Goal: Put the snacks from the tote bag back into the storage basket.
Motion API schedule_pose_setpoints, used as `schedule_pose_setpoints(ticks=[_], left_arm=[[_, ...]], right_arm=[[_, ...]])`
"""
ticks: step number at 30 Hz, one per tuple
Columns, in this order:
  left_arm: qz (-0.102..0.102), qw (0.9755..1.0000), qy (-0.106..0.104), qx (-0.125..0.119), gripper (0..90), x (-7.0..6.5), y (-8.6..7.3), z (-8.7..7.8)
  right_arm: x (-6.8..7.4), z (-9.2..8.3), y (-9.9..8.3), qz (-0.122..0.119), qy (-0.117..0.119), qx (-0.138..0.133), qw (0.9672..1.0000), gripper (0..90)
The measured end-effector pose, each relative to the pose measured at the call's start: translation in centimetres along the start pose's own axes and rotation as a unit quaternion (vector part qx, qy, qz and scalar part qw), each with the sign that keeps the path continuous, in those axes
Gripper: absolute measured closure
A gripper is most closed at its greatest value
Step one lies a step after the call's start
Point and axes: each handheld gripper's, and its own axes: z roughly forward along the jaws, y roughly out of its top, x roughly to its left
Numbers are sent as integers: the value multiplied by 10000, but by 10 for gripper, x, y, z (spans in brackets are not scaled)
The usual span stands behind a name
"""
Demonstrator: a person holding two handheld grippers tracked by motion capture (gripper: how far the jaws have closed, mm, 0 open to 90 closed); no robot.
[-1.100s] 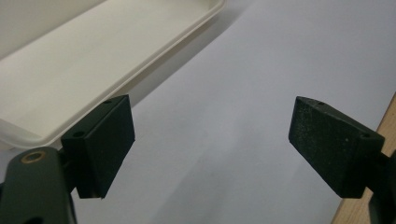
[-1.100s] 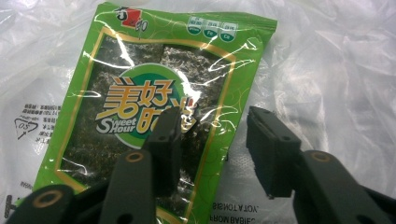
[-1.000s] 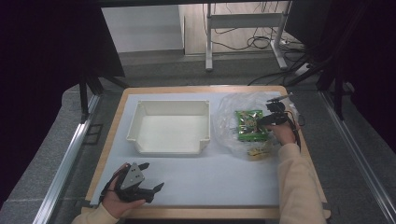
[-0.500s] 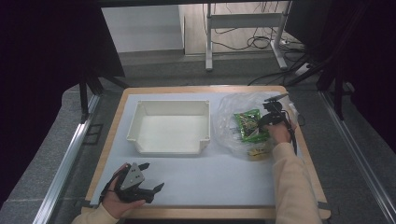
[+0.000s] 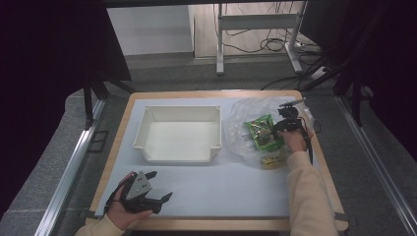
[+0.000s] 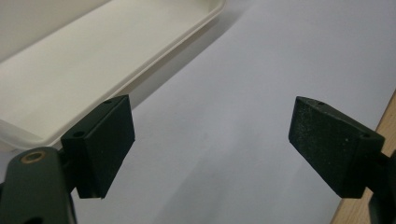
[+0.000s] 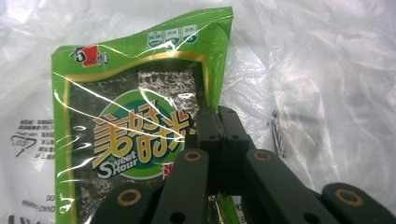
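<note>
Now R jaws closed on green snack packet (image 7: 140, 135)

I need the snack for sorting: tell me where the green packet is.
In the high view the green packet lies inside the clear plastic bag, right of the white tray, beside the right gripper.

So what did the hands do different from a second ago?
The right gripper has just closed its jaws on the green snack packet among the clear bags. The left gripper stayed open and still; the white tray didn't move.
</note>
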Motion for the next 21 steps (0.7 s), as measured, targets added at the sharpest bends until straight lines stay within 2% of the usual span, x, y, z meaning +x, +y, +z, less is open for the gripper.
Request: schedule_pose_setpoints(ticks=[3,5,6,21], left_arm=[[-49,10000,-5,-42,144,-1,0,1],[12,10000,1,-3,144,0,0,0],[-46,10000,-2,-54,144,-1,0,0],[-48,10000,10,-51,145,0,0,0]], right_arm=[[0,-7,-1,18,92,-107,9999,896],[-1,-10,-1,27,117,-149,9998,897],[-2,-15,-1,28,146,-209,9997,898],[-7,-40,-3,-34,86,-447,9990,900]])
